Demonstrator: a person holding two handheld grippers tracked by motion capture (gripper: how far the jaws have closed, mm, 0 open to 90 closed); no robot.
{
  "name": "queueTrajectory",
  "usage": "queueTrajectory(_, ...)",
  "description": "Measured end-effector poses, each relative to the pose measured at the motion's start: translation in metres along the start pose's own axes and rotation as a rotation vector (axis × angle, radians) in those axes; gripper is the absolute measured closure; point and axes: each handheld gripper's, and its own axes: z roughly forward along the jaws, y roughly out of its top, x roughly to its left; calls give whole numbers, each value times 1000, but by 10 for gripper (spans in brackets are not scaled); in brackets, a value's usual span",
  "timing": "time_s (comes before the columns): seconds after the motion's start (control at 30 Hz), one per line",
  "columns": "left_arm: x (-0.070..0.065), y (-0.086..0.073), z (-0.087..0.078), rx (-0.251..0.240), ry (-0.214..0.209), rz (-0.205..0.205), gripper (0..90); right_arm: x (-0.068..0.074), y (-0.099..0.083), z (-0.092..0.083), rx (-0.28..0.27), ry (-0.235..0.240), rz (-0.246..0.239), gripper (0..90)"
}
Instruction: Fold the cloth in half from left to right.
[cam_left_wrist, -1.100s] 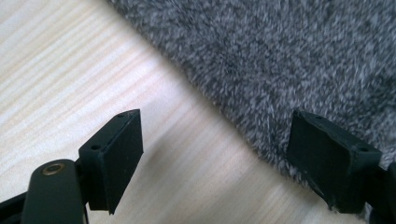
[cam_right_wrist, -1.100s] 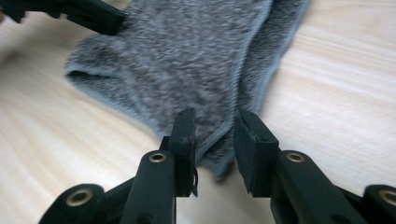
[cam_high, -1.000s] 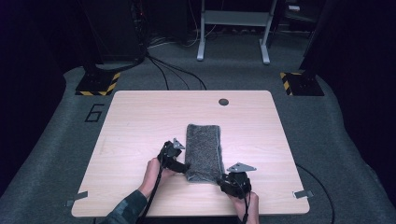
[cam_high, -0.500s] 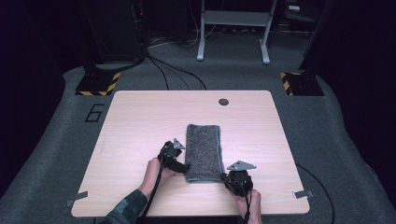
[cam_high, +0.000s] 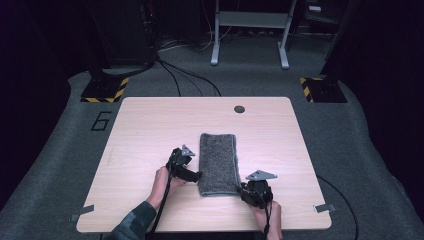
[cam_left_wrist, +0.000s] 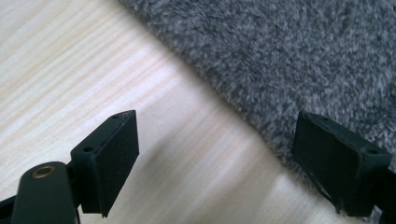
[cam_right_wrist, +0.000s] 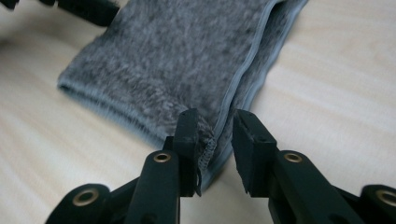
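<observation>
A grey folded towel (cam_high: 218, 162) lies lengthwise in the middle of the wooden table (cam_high: 150, 125). My left gripper (cam_high: 196, 176) rests at the towel's left edge near its front end, open wide. In the left gripper view (cam_left_wrist: 217, 158) one jaw is over bare wood and the other over the towel (cam_left_wrist: 289, 56). My right gripper (cam_high: 242, 190) is at the towel's near right corner. Its jaws (cam_right_wrist: 215, 140) have just been opening. The hemmed corner of the towel (cam_right_wrist: 177, 60) lies between them against one pad, and a gap shows to the other.
A round dark grommet (cam_high: 239, 109) sits near the table's far edge. Tape strips mark the front corners (cam_high: 81, 214) (cam_high: 325, 207). Hazard-striped bases (cam_high: 105, 90) and a grey metal frame (cam_high: 250, 30) stand on the carpet beyond.
</observation>
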Motion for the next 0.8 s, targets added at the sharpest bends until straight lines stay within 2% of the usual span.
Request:
queueTrajectory(0.1,3,6,1,-4,6,-11,145,-6,15,6,-10,-6,6,684)
queueTrajectory(0.17,4,9,0,-7,1,-9,143,-10,25,11,-1,9,16,673)
queueTrajectory(0.23,5,11,1,-3,-5,-10,142,-14,32,13,21,54,18,655)
queueTrajectory(0.33,5,14,5,7,3,-1,142,-15,36,13,7,11,15,647)
queueTrajectory(0.4,6,17,9,12,2,-2,142,-18,42,21,7,-16,23,631)
queueTrajectory(0.43,7,17,11,15,7,-6,142,-21,46,27,10,-35,10,631)
queueTrajectory(0.47,7,18,14,18,7,-10,143,-22,49,35,17,-44,23,630)
queueTrajectory(0.53,7,18,17,29,13,-7,143,-27,54,50,41,-57,28,664)
queueTrajectory(0.63,6,17,22,46,18,5,143,-27,54,60,55,-55,20,792)
queueTrajectory(0.73,7,15,23,42,15,5,144,-27,51,60,51,-58,9,878)
queueTrajectory(0.8,7,14,23,38,15,6,145,-28,49,55,46,-92,20,900)
